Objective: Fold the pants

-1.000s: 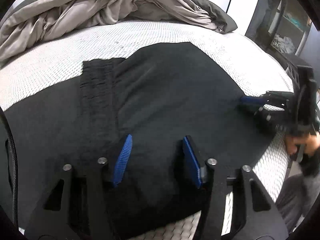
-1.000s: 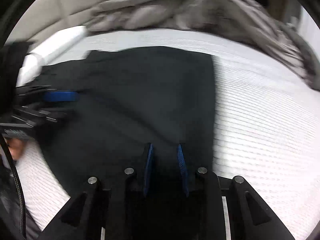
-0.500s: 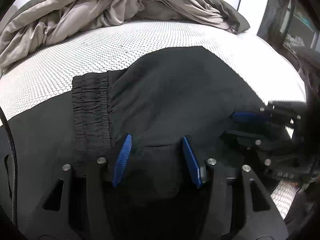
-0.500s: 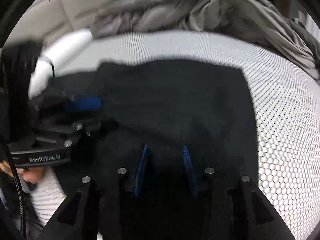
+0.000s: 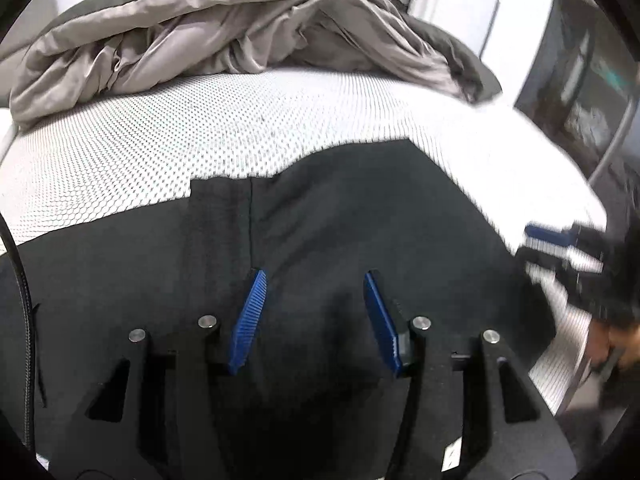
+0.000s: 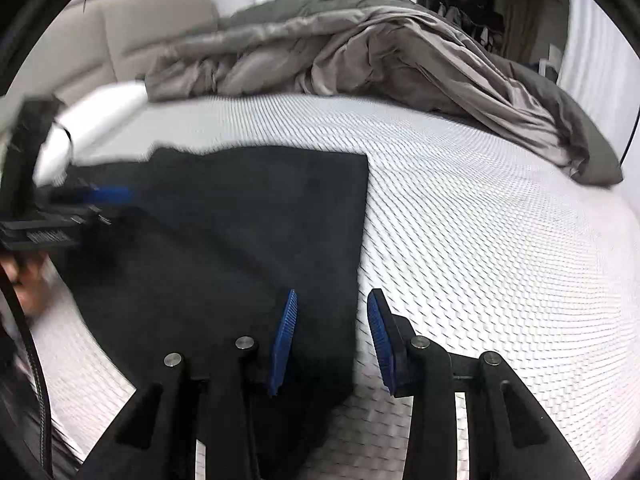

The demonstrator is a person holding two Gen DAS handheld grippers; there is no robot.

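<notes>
The black pants [image 5: 360,216] lay flat on the white mesh mattress [image 6: 500,220], folded over on themselves, the elastic waistband [image 5: 220,208] showing at the left of the left wrist view and a straight folded edge running down the right side in the right wrist view. Compared with half a second before, both claws had drawn apart and back from the cloth. The right claw [image 6: 332,336], which had stood over the dark fabric with its pads closer together, now straddled the fold's right edge, open wider and holding nothing. The left claw [image 5: 312,316] hovered over the middle of the garment, jaws wide, empty. In the left wrist view the right claw had moved out to the mattress edge.

Judgement: one fold had been laid and released; the garment stayed where it was put. A further fold, waistband toward the far end, probably remained.

A rumpled grey duvet [image 5: 240,36] lay beyond, well apart from the pants.
</notes>
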